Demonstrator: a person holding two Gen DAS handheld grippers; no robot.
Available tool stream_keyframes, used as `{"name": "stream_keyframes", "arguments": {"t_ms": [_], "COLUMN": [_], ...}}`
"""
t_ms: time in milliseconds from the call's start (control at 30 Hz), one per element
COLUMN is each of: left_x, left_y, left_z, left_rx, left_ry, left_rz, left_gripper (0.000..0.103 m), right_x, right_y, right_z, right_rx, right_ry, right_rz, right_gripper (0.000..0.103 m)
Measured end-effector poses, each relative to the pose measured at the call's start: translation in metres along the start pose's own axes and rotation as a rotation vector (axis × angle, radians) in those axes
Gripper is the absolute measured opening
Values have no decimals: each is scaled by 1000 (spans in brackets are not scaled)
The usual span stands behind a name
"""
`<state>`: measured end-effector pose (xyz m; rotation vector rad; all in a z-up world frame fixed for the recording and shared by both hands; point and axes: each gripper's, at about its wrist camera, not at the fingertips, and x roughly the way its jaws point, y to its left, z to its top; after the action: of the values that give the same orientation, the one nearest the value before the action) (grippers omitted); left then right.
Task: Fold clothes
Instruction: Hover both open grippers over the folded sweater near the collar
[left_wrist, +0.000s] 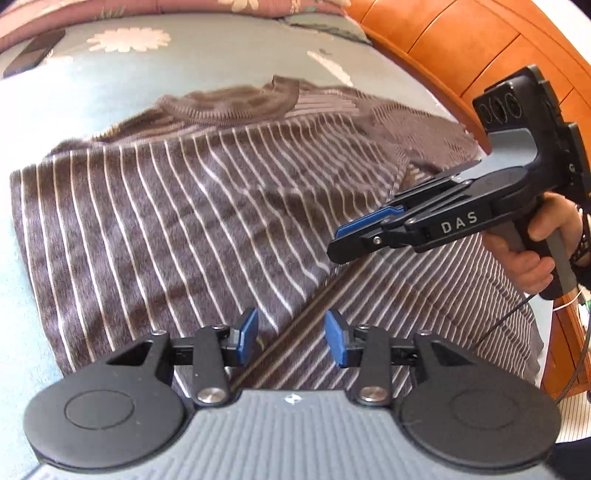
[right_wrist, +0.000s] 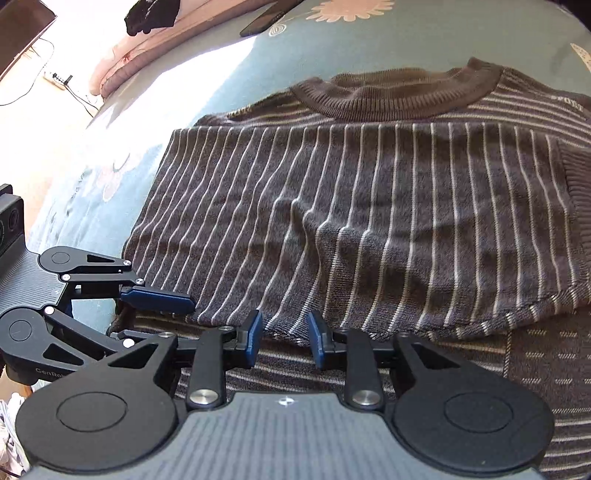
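On the blue flowered bed lies the brown striped sweater, partly folded, while both the left gripper and right gripper hover above it, fingers spread, pinching nothing.

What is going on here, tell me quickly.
A person holds a gripper in each hand over a brown striped sweater spread on a blue flowered bedspread. The sleeves are already folded across the body, collar at the far end. The left gripper and right gripper both hover open over the near part of the sweater, with nothing between the pads. The hem end has not yet been folded up.
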<state>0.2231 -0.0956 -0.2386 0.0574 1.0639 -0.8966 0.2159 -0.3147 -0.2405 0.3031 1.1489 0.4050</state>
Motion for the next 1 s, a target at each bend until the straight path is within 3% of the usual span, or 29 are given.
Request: {"name": "stream_keyframes", "arguments": {"t_ms": [133,267,333,433,533,600,667,767,933,1000], "left_x": [13,41,41,29,19,27,38,68,56,48], "left_y": [-3,-11,-15,-12,-10,-10,-12,-16,-25,-25], "left_z": [18,7,-9,-6,9,20,26,20,0,6], "left_rx": [20,25,15,-22,-4,-15,-4,-6,6,17], "left_ry": [-87,0,20,43,-46,-77,-94,0,53,64], "left_rz": [-54,-91,-108,-133,-119,-152,-178,-200,-251,-247], "left_gripper": [42,42,44,45,46,46,46,46,46,46], "right_x": [5,11,7,-2,-7,-10,2,22,17,13], "right_y": [-13,-20,-21,-22,-29,-33,-42,-57,-76,-79], "right_z": [17,0,-7,-2,18,33,45,53,56,56], "right_rx": [61,90,100,104,127,143,158,192,251,273], "right_ry": [-51,-28,8,22,-58,-114,-102,-73,-127,-133], "right_rz": [-28,-51,-42,-29,-32,-35,-39,-35,-37,-29], "right_gripper": [32,32,32,33,37,40,40,37,22,22]}}
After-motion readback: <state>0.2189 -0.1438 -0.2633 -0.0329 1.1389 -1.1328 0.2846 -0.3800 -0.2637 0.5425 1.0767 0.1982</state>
